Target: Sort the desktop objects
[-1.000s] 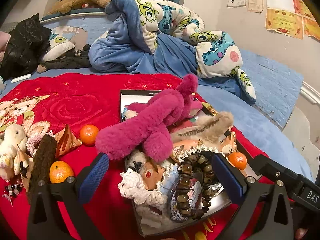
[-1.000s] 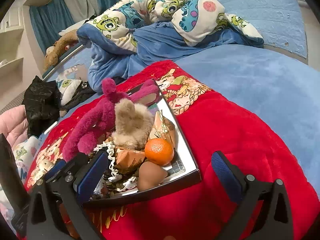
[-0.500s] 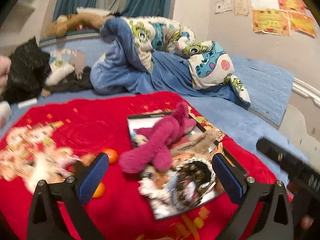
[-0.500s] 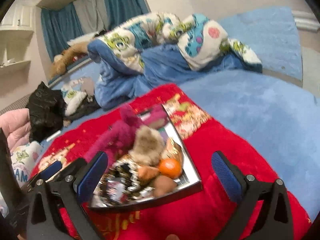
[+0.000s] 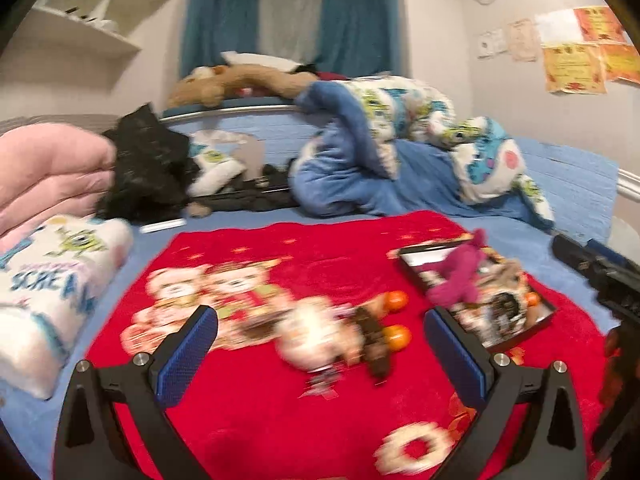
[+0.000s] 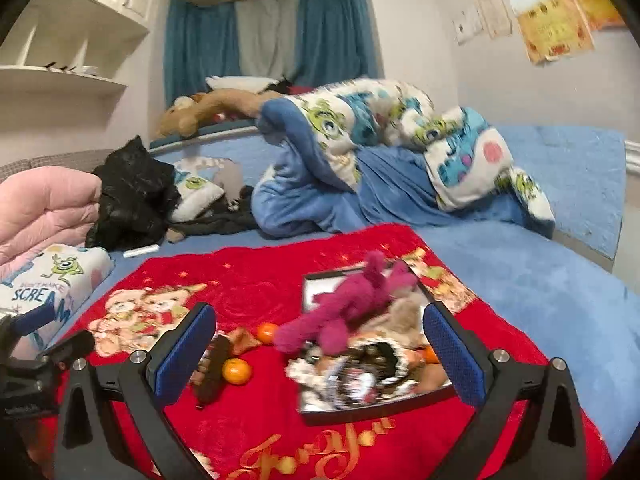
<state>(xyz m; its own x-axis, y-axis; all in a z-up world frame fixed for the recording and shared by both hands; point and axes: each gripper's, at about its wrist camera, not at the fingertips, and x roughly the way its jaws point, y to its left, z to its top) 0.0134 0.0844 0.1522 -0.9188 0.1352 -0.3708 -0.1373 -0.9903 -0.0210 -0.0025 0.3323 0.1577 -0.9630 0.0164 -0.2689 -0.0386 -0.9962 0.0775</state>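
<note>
A dark tray on the red blanket holds a magenta plush toy, a brown furry toy, a bead bracelet and small items; it also shows in the left wrist view. Two oranges, a white plush and a dark brown piece lie on the blanket left of the tray. My left gripper is open and empty, raised above these loose items. My right gripper is open and empty, raised in front of the tray.
A blue and patterned duvet, a black jacket, a pink quilt and a printed pillow lie around the blanket on the blue bed. Shelves hang on the left wall.
Both grippers have pulled back and up from the tray, so the tray and items look smaller. The left wrist view has swung left over the loose items. Both stay open.
</note>
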